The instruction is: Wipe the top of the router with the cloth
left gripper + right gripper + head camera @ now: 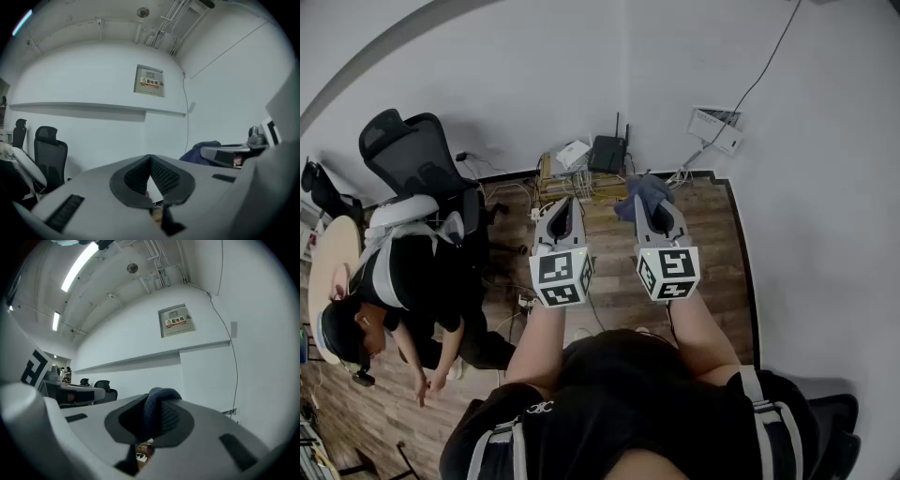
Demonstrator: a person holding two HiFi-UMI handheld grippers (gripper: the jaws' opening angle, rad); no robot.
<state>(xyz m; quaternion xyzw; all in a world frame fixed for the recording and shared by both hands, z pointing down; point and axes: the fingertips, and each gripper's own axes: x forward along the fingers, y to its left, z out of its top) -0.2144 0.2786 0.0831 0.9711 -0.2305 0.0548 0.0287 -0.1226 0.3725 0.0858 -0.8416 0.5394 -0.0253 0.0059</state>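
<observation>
Jaws of the right gripper (660, 208) clamp the cloth (641, 191); left gripper (564, 210) jaws together, empty; router (607, 154) beyond.

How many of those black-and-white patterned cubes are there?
2. The left cube sits on the left gripper; the right cube on the right gripper. None appear hidden.

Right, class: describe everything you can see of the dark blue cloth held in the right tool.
The dark blue cloth looks soft and coarsely woven, and is bunched into a thick fold. The right tool has its jaws shut on it, and a rounded hump pokes out above their tips. In the head view the rest sits crumpled just ahead of the tool, to the right of the black router and apart from it. Nothing else touches the cloth.
</observation>
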